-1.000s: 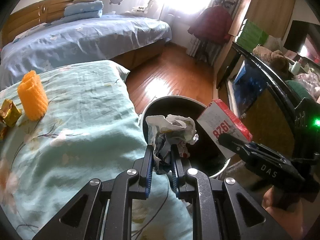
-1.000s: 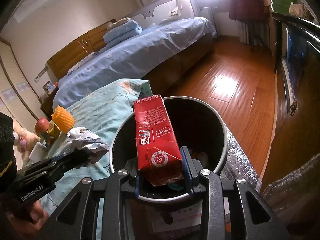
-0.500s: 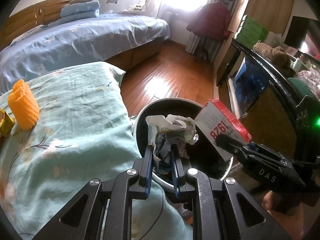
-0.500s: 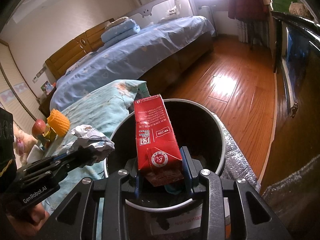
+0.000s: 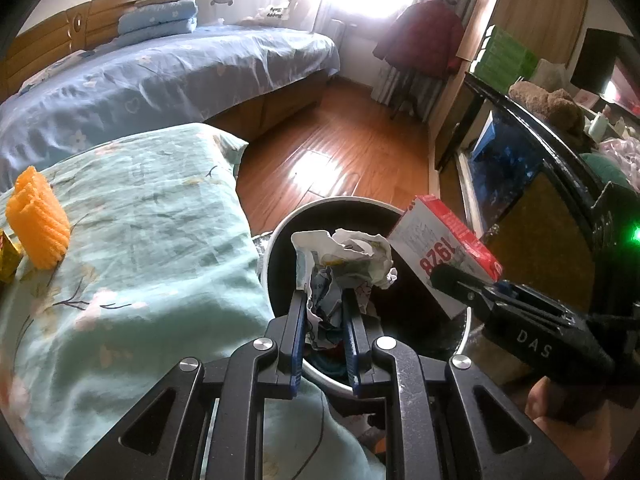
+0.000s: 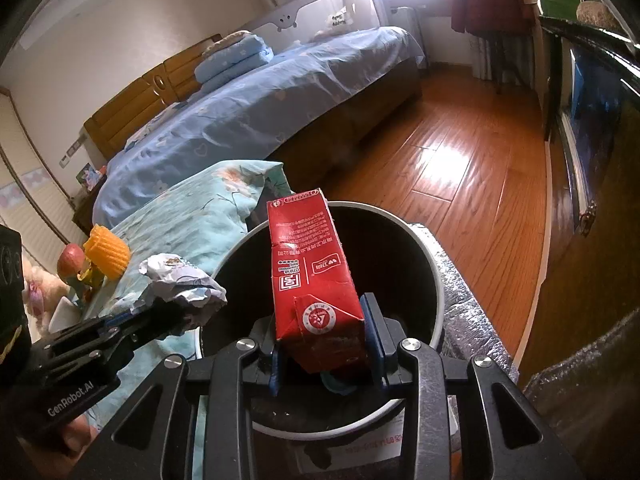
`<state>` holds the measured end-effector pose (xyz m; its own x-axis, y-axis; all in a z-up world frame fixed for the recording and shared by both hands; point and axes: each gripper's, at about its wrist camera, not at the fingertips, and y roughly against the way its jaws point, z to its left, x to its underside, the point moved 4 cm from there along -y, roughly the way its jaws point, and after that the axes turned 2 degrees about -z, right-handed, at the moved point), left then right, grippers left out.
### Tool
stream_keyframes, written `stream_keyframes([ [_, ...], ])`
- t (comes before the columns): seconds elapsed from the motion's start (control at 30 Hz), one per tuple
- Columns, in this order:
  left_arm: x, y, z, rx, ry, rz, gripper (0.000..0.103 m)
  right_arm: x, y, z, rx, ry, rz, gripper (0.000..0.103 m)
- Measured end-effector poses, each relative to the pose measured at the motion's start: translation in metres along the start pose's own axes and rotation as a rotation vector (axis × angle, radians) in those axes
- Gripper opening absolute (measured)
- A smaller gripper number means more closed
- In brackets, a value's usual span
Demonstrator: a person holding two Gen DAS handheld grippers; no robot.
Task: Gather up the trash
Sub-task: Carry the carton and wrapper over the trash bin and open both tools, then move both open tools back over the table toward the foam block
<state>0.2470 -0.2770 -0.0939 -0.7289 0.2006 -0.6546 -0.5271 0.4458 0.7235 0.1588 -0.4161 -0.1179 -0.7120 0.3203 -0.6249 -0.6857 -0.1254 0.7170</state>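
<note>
Left wrist view: the left hand-held gripper is clamped on a crumpled paper wad at lower centre, over the open bin. The right hand-held gripper grips a red carton, centre frame, above the same bin.

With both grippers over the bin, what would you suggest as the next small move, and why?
Probably open both: the left gripper holds the crumpled paper and the right gripper the red carton over the bin mouth, so both should drop in.
</note>
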Motion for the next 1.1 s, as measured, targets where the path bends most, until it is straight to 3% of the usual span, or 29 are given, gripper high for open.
stream_keyframes([
  [0.5, -0.004, -0.005, -0.001, 0.008, 0.002, 0.006, 0.018, -0.004, -0.006, -0.005, 0.009, -0.013, 0.017, 0.034],
  [0.67, -0.004, -0.001, 0.0, 0.01, 0.005, -0.007, 0.027, -0.004, -0.008, -0.006, 0.01, -0.012, 0.025, 0.035],
  [0.73, -0.003, 0.002, 0.002, 0.009, 0.009, -0.014, 0.035, -0.004, -0.008, -0.007, 0.012, -0.016, 0.025, 0.041],
  [0.8, 0.0, 0.007, 0.005, 0.006, 0.019, -0.025, 0.044, -0.004, -0.006, -0.007, 0.009, -0.023, 0.019, 0.055],
  [0.93, 0.008, 0.019, 0.013, -0.011, 0.035, -0.04, 0.059, -0.002, -0.001, -0.003, -0.007, -0.031, 0.005, 0.062],
  [1.1, 0.023, 0.039, 0.029, -0.034, 0.058, -0.056, 0.06, 0.003, 0.007, 0.013, -0.034, -0.016, -0.016, 0.071],
])
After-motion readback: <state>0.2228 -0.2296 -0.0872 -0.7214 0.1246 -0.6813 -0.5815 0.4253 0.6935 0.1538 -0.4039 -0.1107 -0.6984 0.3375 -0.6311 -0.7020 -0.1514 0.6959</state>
